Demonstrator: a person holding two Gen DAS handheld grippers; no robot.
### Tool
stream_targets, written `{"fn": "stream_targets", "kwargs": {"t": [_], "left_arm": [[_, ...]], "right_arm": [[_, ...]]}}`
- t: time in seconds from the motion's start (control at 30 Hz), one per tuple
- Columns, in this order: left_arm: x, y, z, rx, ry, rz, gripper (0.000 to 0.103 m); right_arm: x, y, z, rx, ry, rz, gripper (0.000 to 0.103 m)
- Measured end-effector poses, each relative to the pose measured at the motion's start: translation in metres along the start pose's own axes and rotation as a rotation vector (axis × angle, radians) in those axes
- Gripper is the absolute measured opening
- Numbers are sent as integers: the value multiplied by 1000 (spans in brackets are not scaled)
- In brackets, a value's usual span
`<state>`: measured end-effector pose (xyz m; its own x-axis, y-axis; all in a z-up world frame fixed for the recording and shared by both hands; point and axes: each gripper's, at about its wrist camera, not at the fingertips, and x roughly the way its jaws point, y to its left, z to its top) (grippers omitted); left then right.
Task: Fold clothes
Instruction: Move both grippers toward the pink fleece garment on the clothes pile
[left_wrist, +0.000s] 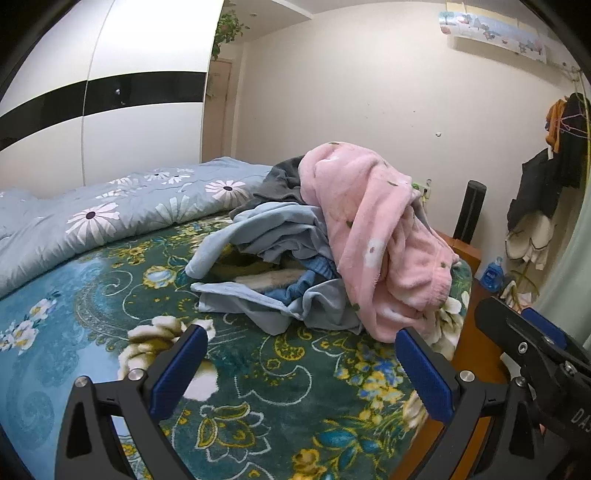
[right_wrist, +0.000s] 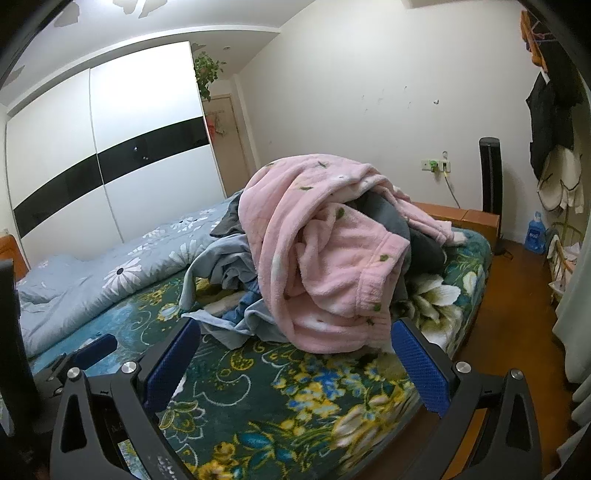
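Note:
A heap of clothes lies on the bed's green flowered blanket (left_wrist: 258, 387) (right_wrist: 258, 398). On top is a pink fleece garment (left_wrist: 373, 236) (right_wrist: 317, 251) with small flowers. Under it are light blue clothes (left_wrist: 266, 229) (right_wrist: 218, 258), a grey piece (left_wrist: 280, 181) (right_wrist: 391, 218) and darker blue fabric (left_wrist: 314, 269). My left gripper (left_wrist: 301, 339) hangs open just short of the heap, nothing between its blue pads. My right gripper (right_wrist: 295, 332) is also open and empty, its fingers either side of the pink garment's lower edge. The right gripper (left_wrist: 532, 339) shows at the right of the left wrist view.
A pale blue daisy quilt (left_wrist: 110, 218) (right_wrist: 92, 273) is bunched along the far side of the bed. A white wardrobe (right_wrist: 110, 155) stands behind. To the right are the wooden bed frame (right_wrist: 458, 216), wooden floor (right_wrist: 517, 295), a black tower fan (right_wrist: 491, 177) and hanging coats (right_wrist: 550, 122).

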<state>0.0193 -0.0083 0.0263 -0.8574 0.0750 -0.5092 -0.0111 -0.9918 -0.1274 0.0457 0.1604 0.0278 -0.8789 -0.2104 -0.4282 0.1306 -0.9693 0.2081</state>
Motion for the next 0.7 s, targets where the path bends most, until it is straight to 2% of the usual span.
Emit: {"fn": "stream_targets", "kwargs": {"t": [0.1,0.2,0.37,0.7], "left_arm": [[0,2,-2,7,4,-2,103],[3,4,-3,13,42,-18,103],[-3,6,-5,25,6,17,103],[-6,17,-7,-4,-6,-6,103]], "right_arm": [[0,2,-2,-2,-2,17,103],[-3,4,-2,-4,-19,31,103],[-3,5,-3,4,-31,36,103],[0,9,-5,-16,-34,43,103]]}}
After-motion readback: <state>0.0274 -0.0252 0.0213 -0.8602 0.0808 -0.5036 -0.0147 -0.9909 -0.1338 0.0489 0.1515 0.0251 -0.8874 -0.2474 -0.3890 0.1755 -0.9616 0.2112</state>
